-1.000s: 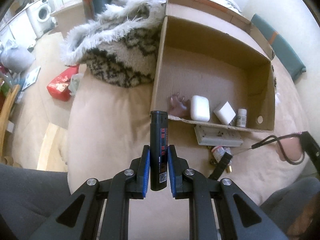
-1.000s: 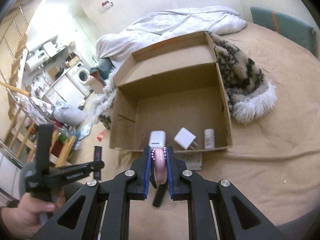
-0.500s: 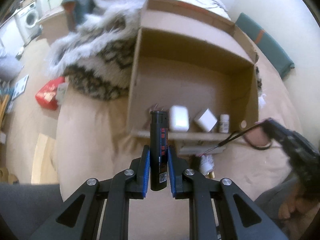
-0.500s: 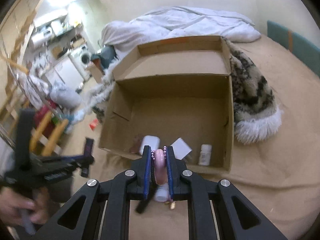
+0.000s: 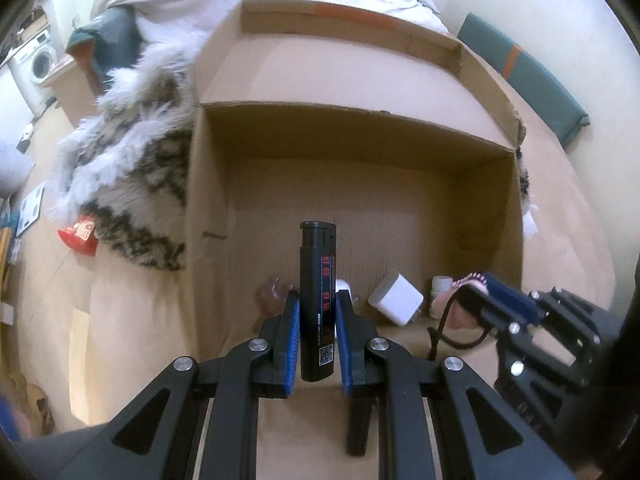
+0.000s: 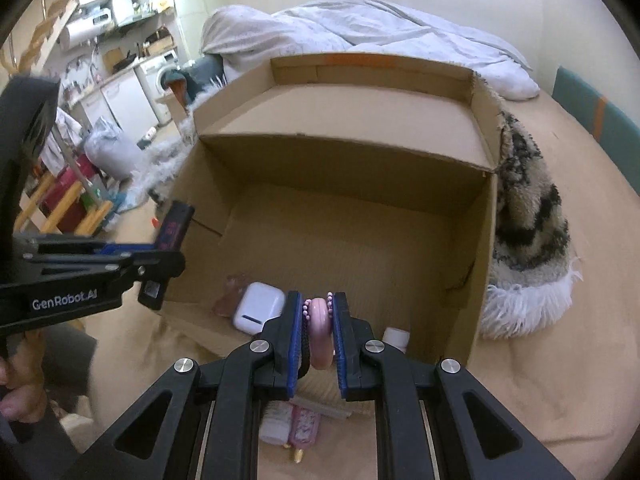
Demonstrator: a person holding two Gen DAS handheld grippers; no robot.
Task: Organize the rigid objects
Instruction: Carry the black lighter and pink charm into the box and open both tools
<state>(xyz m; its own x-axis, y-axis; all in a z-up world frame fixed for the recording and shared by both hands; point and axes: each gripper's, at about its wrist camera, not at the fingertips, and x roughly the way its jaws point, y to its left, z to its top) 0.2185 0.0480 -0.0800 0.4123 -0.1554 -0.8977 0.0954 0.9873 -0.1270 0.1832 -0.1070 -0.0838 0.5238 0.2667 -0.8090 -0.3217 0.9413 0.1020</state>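
Observation:
My left gripper [image 5: 317, 320] is shut on a black lighter [image 5: 317, 280] with red print, held upright over the near edge of an open cardboard box [image 5: 360, 200]. My right gripper [image 6: 317, 320] is shut on a pink ring-shaped charm [image 6: 319, 328] with small beads and a dark cord, also at the box's near edge. Seen from the left wrist, the right gripper [image 5: 490, 292] is at the lower right. Seen from the right wrist, the left gripper [image 6: 160, 248] is at the left with the lighter [image 6: 170, 236]. Inside the box lie a white earbud case [image 6: 258, 312], a white charger cube [image 5: 396, 300], a small white bottle [image 6: 396, 338] and a pinkish translucent piece [image 5: 272, 296].
The box [image 6: 340, 220] sits on a beige bedspread [image 6: 560, 360] with a furry patterned blanket [image 6: 528, 232] beside it. A small tube and a pink item [image 6: 292, 428] lie on the bed below my right gripper. A white duvet [image 6: 360, 28] is behind the box.
Both grippers have moved toward the box and now hover at its near edge, each still holding its object. The right gripper has rolled and sunk a little.

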